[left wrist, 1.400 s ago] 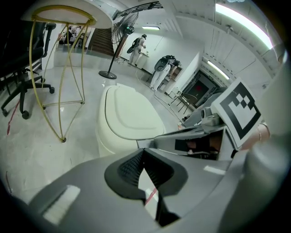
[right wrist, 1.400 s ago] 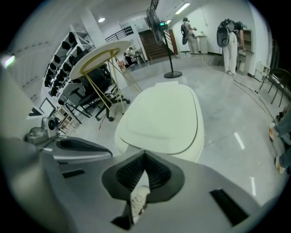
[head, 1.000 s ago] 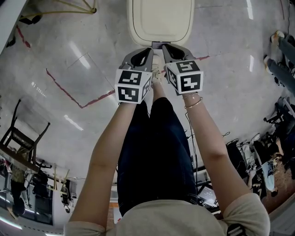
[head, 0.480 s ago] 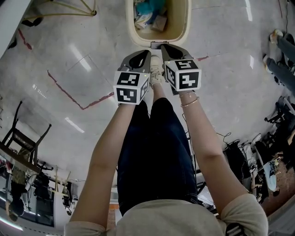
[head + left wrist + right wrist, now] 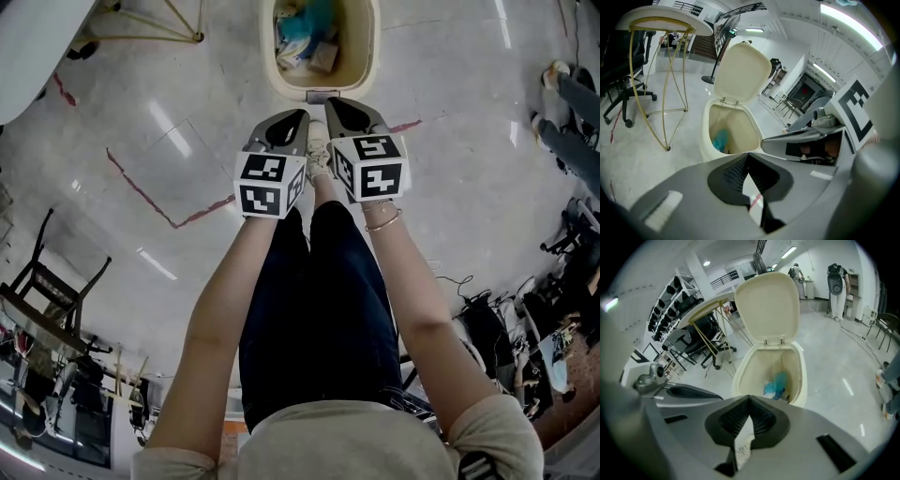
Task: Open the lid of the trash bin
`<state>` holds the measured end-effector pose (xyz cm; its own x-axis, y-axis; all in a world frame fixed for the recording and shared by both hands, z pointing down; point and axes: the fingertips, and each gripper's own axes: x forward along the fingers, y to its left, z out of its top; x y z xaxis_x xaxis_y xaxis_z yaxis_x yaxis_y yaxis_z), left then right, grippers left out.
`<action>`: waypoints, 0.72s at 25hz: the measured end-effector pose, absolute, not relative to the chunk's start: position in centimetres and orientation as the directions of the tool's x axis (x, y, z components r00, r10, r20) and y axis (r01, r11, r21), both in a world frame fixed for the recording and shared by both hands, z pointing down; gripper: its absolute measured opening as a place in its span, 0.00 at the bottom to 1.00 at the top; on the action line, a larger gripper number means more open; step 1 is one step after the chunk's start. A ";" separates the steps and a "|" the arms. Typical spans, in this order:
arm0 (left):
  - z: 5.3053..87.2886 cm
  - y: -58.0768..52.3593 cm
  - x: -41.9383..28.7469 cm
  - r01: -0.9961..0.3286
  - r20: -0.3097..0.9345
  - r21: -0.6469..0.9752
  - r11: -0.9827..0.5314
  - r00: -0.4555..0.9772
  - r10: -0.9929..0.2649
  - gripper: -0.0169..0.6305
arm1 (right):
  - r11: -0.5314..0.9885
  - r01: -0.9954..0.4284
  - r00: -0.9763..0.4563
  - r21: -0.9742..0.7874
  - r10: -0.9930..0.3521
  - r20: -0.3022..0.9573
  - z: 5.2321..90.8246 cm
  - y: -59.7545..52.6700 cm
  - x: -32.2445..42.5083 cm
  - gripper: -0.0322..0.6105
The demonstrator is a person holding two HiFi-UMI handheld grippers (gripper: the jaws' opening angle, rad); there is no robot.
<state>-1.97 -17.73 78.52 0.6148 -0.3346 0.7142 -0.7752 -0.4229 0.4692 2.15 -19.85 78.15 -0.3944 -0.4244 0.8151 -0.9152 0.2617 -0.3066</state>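
Fingers of left gripper (image 5: 747,154) pressed together, nothing between; right gripper (image 5: 749,397) same. We see cream trash bin (image 5: 268,56) on floor just ahead, lid (image 5: 743,70) already upright (shoe (image 5: 319,141) near its base). We judge lid light, stiff, smooth plastic; front edge best hold. No readable writing.

The bin (image 5: 759,369) stands on the floor (image 5: 169,112) just ahead of the left gripper (image 5: 302,105) and right gripper (image 5: 333,103) — lid (image 5: 768,305) upright behind, trash (image 5: 776,383) inside.
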 end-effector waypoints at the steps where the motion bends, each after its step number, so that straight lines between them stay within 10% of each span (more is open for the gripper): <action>1: 77.9 -17.9 -2.1 -0.778 0.712 0.469 -0.418 0.613 -0.342 0.04 | 0.262 -0.915 -0.396 -0.307 -0.433 0.810 77.4 -19.9 2.1 0.06; 18: 60.3 -21.3 -2.2 -0.751 0.646 0.415 -0.514 0.641 -0.415 0.04 | 0.284 -0.920 -0.386 -0.269 -0.545 0.744 59.1 -19.9 3.8 0.06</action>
